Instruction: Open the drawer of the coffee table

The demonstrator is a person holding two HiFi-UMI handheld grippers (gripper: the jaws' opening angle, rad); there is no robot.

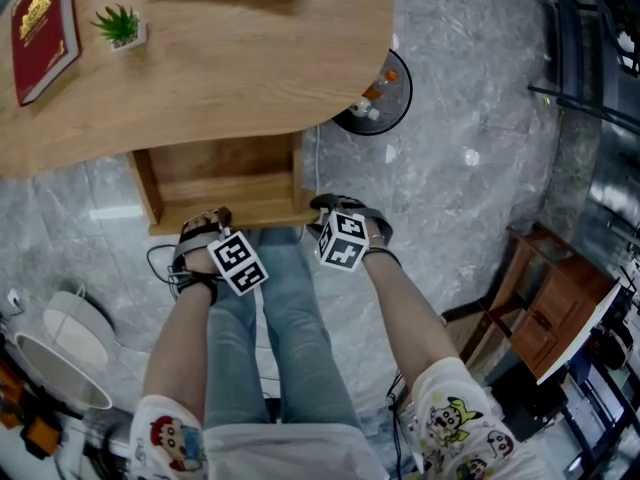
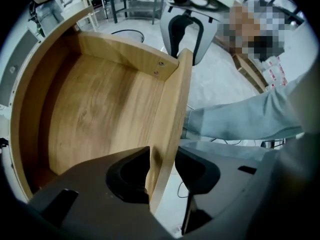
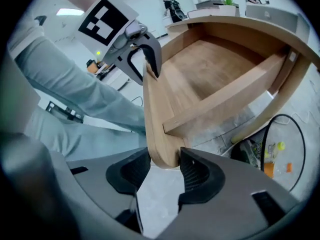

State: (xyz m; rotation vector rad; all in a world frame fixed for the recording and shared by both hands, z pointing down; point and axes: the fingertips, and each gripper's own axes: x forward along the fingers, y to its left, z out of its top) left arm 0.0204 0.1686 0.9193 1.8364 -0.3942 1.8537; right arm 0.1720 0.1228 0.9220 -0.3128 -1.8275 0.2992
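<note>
The coffee table is light wood, and its drawer stands pulled out toward me, its inside bare. My left gripper points down over the left end of the drawer front. In the left gripper view its jaws straddle the front board, with a gap at the right pad. My right gripper is at the right end. There its jaws sit around the board's rounded corner and do not squeeze it. The right gripper view also shows the left gripper at the board's far end.
On the tabletop lie a red book and a small potted plant. A round black base stands on the marble floor beside the table. A wooden cabinet is at the right, a white fan at lower left. My jeans-clad legs are under the grippers.
</note>
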